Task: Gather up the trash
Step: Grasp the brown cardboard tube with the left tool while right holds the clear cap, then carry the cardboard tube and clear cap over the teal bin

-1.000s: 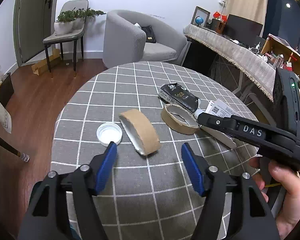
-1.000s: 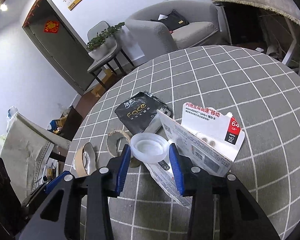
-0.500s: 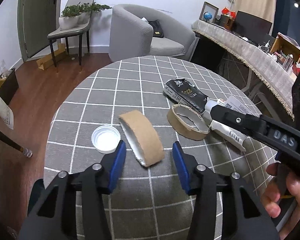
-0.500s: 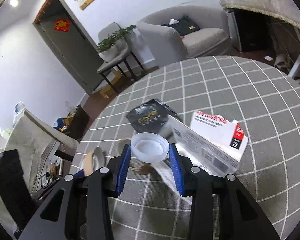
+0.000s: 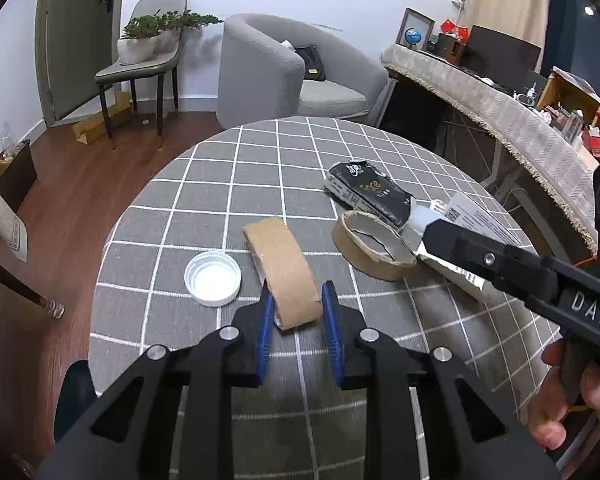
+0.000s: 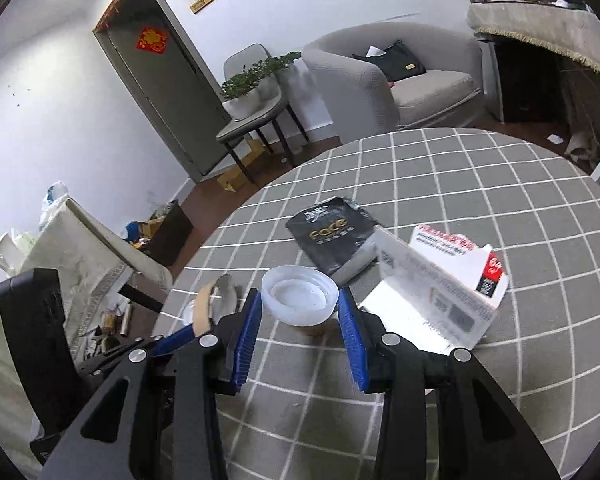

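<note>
My left gripper (image 5: 295,318) is shut on the near end of a brown cardboard tape core (image 5: 284,270) that stands on edge on the grey checked table (image 5: 236,184). A white plastic lid (image 5: 212,278) lies left of it. A second cardboard ring (image 5: 374,250) lies to the right. My right gripper (image 6: 300,314) is shut on a clear plastic lid (image 6: 299,300) and holds it above the table. A black wrapper (image 6: 334,236) and a white card package (image 6: 440,292) lie beyond it.
A grey armchair (image 5: 284,76) and a chair with potted plants (image 5: 144,52) stand beyond the table. A covered desk (image 5: 500,116) runs along the right. Cluttered floor items (image 6: 152,232) sit left of the table.
My left gripper moved forward and closed onto the cardboard tape core. My right gripper lifted up and back with the clear lid held in it.
</note>
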The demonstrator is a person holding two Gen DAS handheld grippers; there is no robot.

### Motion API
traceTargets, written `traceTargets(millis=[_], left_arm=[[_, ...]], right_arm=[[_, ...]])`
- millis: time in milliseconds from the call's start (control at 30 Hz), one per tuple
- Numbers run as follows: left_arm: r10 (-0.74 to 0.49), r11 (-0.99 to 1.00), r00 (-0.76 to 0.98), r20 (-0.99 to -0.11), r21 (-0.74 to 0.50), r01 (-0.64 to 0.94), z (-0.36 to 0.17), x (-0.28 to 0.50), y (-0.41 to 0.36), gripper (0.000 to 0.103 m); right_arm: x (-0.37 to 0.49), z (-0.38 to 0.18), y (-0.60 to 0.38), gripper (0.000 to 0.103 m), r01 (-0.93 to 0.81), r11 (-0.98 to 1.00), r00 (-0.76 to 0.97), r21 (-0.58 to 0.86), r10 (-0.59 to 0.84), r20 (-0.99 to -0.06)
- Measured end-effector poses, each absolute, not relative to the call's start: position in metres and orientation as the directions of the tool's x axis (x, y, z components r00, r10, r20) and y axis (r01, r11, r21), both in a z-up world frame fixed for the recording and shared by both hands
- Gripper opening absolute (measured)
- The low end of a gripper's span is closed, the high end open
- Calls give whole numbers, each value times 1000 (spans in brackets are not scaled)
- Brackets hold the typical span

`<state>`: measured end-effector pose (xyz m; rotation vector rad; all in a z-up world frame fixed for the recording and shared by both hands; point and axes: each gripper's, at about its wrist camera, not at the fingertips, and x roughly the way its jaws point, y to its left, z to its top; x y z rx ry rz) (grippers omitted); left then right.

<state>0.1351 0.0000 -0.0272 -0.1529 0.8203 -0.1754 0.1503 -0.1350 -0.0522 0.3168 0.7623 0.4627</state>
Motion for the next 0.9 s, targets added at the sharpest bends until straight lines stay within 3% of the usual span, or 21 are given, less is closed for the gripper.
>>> traceTargets(millis=[500, 900], left_arm=[[-251, 966, 688, -681, -217, 138, -16, 93, 29, 25], [-209, 977, 706, -677, -179, 117, -17, 50, 70, 25]], right_arm=[[118, -40, -110, 40, -314, 846, 646, 432, 523, -556], [84, -32, -58, 40, -389, 825, 626, 410, 563, -539]])
